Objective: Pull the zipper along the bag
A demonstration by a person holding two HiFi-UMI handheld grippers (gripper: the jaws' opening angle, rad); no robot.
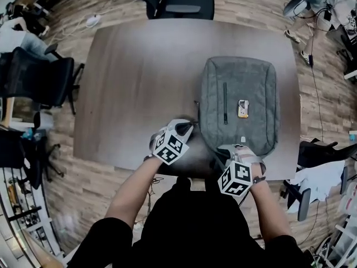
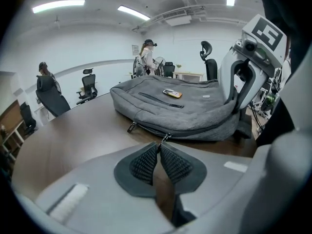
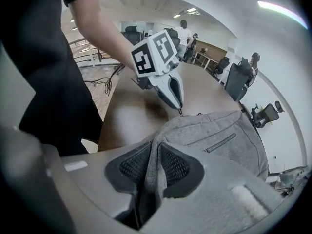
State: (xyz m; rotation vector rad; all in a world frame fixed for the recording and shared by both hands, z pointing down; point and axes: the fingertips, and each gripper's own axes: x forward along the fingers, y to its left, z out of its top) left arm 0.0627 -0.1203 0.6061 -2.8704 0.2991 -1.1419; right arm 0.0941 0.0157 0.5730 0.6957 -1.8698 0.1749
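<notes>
As tips hide most of the zipper pull (image 2: 165, 138), left hand-held gripper (image 2: 159, 145) pinches it | right hand-held gripper (image 3: 155, 146) clamps bag (image 3: 219, 130)

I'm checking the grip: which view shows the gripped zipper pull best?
Left gripper view: the zipper pull sits close, pinched at the fingertips. Right gripper view shows it tiny below the left gripper; head view can't resolve it.

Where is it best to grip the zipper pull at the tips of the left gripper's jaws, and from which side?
Grip the zipper pull by its thin tab, probably. Come low from the table side: the tab sticks out of the bag toward that side, clear of the fabric.
</notes>
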